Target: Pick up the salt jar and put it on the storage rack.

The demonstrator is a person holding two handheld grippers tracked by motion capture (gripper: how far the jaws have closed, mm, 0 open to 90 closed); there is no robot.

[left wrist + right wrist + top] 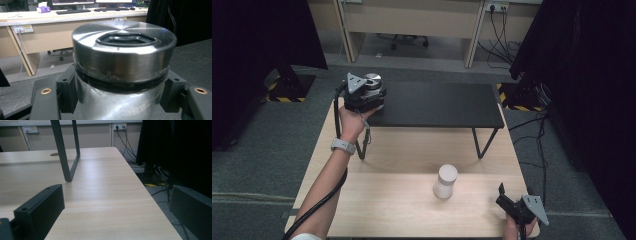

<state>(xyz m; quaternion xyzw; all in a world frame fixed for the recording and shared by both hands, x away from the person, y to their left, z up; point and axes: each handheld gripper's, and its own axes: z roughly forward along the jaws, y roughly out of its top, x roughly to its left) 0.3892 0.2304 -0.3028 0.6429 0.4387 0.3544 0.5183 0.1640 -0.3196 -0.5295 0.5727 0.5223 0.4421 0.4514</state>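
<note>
- Pale wooden table (412, 205) carries a black shelf (437, 105), the landmark.
- Nearest, right gripper (512, 202) rests before the shelf, jaws wide and empty.
- White cylinder (445, 181) stands before the shelf.
- Left gripper (364, 97) clamps a steel canister (122, 72) at the shelf's left end.

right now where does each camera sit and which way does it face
High view: above the person's side, looking down on the wooden table; forearm, both tongs show.
Left gripper view: on the left tongs, facing the steel canister they clamp.
Right gripper view: on the open right tongs, low over the table.
Shared: high and left views show the canister.
</note>
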